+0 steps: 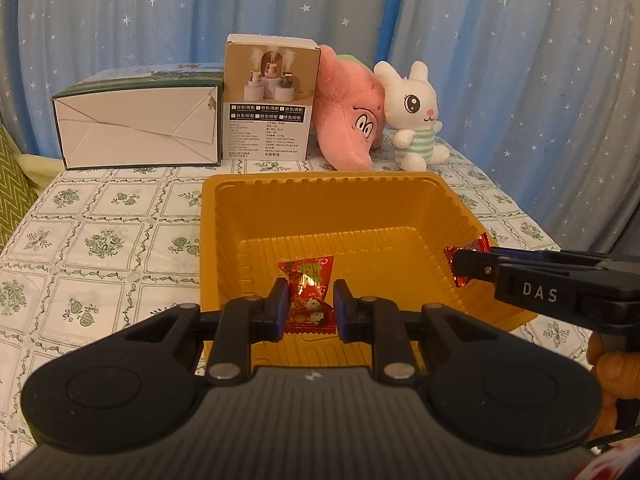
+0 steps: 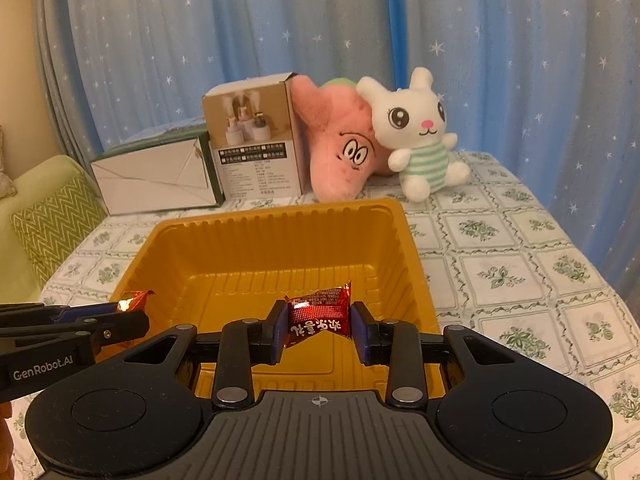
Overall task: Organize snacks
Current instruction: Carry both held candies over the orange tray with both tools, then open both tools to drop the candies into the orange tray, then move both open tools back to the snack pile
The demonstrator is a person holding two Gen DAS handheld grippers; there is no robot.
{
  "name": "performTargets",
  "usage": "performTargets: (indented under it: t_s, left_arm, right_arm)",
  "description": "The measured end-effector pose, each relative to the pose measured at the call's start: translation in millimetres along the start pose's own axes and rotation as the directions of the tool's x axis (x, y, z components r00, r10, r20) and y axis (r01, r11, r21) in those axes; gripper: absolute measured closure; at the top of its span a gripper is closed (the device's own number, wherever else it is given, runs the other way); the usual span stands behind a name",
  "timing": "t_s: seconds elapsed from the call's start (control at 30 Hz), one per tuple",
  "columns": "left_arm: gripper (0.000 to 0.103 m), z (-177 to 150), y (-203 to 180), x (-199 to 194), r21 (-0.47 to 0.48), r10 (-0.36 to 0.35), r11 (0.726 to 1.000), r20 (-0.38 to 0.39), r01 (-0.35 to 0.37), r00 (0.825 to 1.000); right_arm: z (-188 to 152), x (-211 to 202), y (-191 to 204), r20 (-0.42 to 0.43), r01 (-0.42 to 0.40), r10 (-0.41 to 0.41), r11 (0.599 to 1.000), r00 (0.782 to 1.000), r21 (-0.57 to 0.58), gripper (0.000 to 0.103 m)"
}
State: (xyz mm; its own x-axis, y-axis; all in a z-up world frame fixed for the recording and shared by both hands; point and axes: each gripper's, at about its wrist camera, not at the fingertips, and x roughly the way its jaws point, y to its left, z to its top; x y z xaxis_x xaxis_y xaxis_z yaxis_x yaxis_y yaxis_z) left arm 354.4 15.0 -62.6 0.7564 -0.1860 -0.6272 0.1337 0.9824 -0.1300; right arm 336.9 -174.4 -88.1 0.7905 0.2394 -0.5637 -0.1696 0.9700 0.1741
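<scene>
Right now your left gripper (image 1: 310,306) sits over the near part of the yellow tray (image 1: 320,184), its blue pads (image 1: 280,304) clamped on a red snack packet with cartoon figures (image 1: 306,296); the packet stands roughly upright between the pads, above the tray floor; whether its lower edge touches the floor you cannot tell from this view; your right gripper (image 2: 319,330) also reaches over the tray's near edge, its pads (image 2: 362,334) pinching a shiny dark-red packet with white lettering (image 2: 318,316), which lies crosswise between them; in the left wrist view that right gripper (image 1: 460,268) comes in from the right side across the tray's right wall, with crinkled red foil (image 1: 470,248) showing at its tip; in the right wrist view your left gripper (image 2: 132,316) enters from the left, a scrap of red wrapper (image 2: 134,298) poking past its tip; the tray rests on the green-patterned tablecloth (image 1: 108,240), its ribbed floor otherwise bare; at the far side of the table, from left to right, stand a low white box with dark green trim (image 1: 136,128), a taller product carton (image 1: 270,100), a pink plush (image 1: 352,120) and a white bunny plush (image 1: 416,120); the bunny leans against the pink plush; a blue star-print curtain (image 1: 500,40) hangs behind
</scene>
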Motion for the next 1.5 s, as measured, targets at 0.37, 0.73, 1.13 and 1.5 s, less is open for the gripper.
performTargets:
  t_s: [0.37,0.73,1.13,1.5]
  left_arm:
    - [0.069,-3.5,5.4,1.2,0.016,0.034,0.999,0.022,-0.034,0.999]
    - [0.061,-5.3,15.4,-3.0,0.007,0.061,0.998,0.027,-0.062,0.998]
    - [0.05,-5.7,12.3,-9.3,0.015,0.071,0.997,0.034,-0.072,0.997]
    - [0.039,-16.1,2.7,-44.3,0.003,0.06,0.998,0.08,-0.061,0.995]
  right_arm:
    - [-0.6,1.5,-1.8,-0.013,-0.014,0.014,1.0,1.0,0.02,0.069]
    - [1.1,2.5,-6.3,-0.001,-0.062,0.063,0.996,0.998,0.068,0.047]
    - [6.7,-13.3,-19.4,0.068,-0.049,0.04,0.989,0.997,0.138,0.025]
    - [-11.2,-55.6,-14.0,0.088,0.018,-0.03,0.991,0.996,0.132,0.025]
